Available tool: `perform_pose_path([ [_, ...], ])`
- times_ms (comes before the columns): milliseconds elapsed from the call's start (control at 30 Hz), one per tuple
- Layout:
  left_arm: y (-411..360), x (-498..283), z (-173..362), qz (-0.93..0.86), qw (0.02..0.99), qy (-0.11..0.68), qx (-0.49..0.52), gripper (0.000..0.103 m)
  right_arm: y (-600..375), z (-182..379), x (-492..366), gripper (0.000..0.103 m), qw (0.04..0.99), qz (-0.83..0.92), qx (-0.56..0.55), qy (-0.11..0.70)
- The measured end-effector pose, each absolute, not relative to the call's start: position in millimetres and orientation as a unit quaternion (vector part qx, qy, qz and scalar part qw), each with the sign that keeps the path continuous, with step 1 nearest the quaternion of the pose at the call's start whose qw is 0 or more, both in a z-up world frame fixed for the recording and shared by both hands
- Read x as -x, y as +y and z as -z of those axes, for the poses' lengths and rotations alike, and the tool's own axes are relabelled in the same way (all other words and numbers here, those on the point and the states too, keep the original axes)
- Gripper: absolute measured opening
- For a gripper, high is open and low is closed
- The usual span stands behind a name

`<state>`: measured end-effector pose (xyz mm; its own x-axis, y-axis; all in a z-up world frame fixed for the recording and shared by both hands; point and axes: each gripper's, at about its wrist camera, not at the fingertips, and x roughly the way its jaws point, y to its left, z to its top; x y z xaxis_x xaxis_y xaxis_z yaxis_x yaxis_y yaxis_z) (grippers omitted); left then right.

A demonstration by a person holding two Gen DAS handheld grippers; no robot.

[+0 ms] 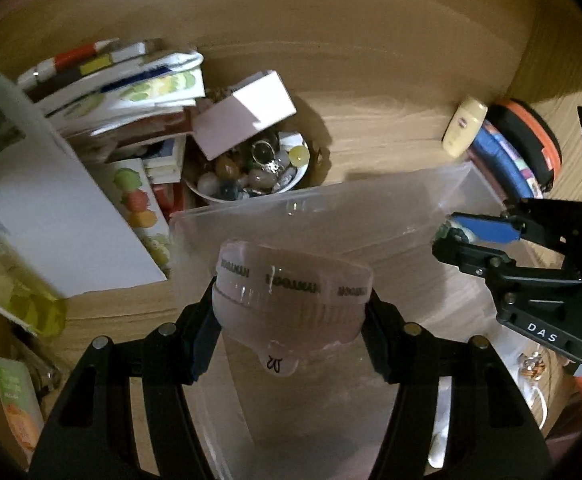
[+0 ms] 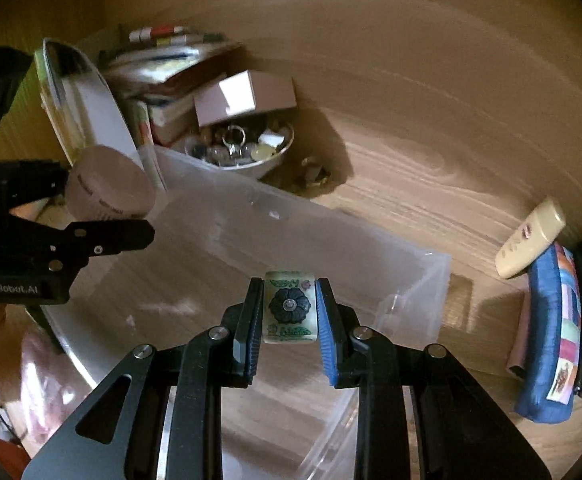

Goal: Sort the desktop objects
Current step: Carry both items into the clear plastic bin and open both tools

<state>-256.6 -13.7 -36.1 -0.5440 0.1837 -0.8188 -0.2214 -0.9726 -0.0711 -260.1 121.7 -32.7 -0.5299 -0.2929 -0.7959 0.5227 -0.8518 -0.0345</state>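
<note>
My left gripper [image 1: 291, 312] is shut on a round frosted jar [image 1: 291, 300] with printed lettering, held above a clear plastic bin [image 1: 251, 216]. The jar also shows in the right wrist view [image 2: 107, 188], at the bin's left end. My right gripper [image 2: 289, 312] is shut on a small pale tile with a dark flower [image 2: 289, 307], held over the same clear bin [image 2: 431, 280] near its right end. The right gripper also shows in the left wrist view [image 1: 455, 236] at the bin's right side.
A white bowl of stones and rings [image 1: 251, 168] sits behind the bin beside a white box [image 1: 247, 114] and a stack of books [image 1: 123, 92]. A cream bottle [image 2: 531, 240] and a blue pouch [image 2: 551, 336] lie on the wooden desk at right.
</note>
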Motion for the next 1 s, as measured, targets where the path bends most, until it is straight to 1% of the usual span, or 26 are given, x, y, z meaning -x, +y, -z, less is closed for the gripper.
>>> perform_pose_path([
  [200, -3.3, 263.4, 43.5, -0.876, 0.105, 0.071, 0.465, 0.062, 113.2, 44.6, 270.9, 0.022, 0.254, 0.837, -0.46, 0.152],
  [400, 0.9, 266.0, 51.7, -0.866, 0.11, 0.093, 0.479, 0.062, 100.3, 54.6, 271.6, 0.022, 0.259, 0.812, -0.49, 0.185],
  [600, 2.9, 262.1, 52.2, -0.868, 0.103, 0.114, 0.472, 0.062, 91.6, 54.8, 267.1, 0.022, 0.252, 0.811, -0.482, 0.217],
  [700, 0.7, 259.1, 51.6, -0.868, 0.1, 0.118, 0.472, 0.062, 90.2, 51.7, 261.4, 0.026, 0.255, 0.815, -0.473, 0.219],
  [733, 3.3, 260.7, 51.6, -0.869, 0.102, 0.117, 0.469, 0.062, 90.6, 49.5, 258.1, 0.033, 0.252, 0.82, -0.465, 0.219],
  [767, 2.6, 259.2, 49.3, -0.872, 0.104, 0.113, 0.465, 0.062, 91.4, 47.0, 254.8, 0.044, 0.247, 0.824, -0.459, 0.221],
  [800, 3.5, 257.6, 46.3, -0.875, 0.107, 0.111, 0.46, 0.062, 91.6, 44.8, 252.8, 0.049, 0.245, 0.827, -0.455, 0.221],
  [833, 4.8, 255.3, 42.2, -0.879, 0.111, 0.113, 0.451, 0.062, 93.8, 40.1, 249.0, 0.059, 0.243, 0.833, -0.446, 0.219],
  [867, 6.7, 250.7, 36.7, -0.885, 0.112, 0.121, 0.436, 0.062, 94.7, 35.8, 246.1, 0.066, 0.241, 0.838, -0.439, 0.218],
  [900, 9.4, 245.6, 31.4, -0.889, 0.11, 0.133, 0.424, 0.063, 97.6, 28.4, 241.3, 0.068, 0.239, 0.844, -0.43, 0.215],
  [967, 12.5, 236.1, 21.5, -0.895, 0.107, 0.144, 0.408, 0.067, 101.4, 17.6, 235.4, 0.073, 0.234, 0.852, -0.419, 0.209],
  [1000, 7.7, 231.4, 16.1, -0.897, 0.107, 0.144, 0.404, 0.074, 104.2, 10.5, 233.0, 0.075, 0.231, 0.856, -0.413, 0.205],
])
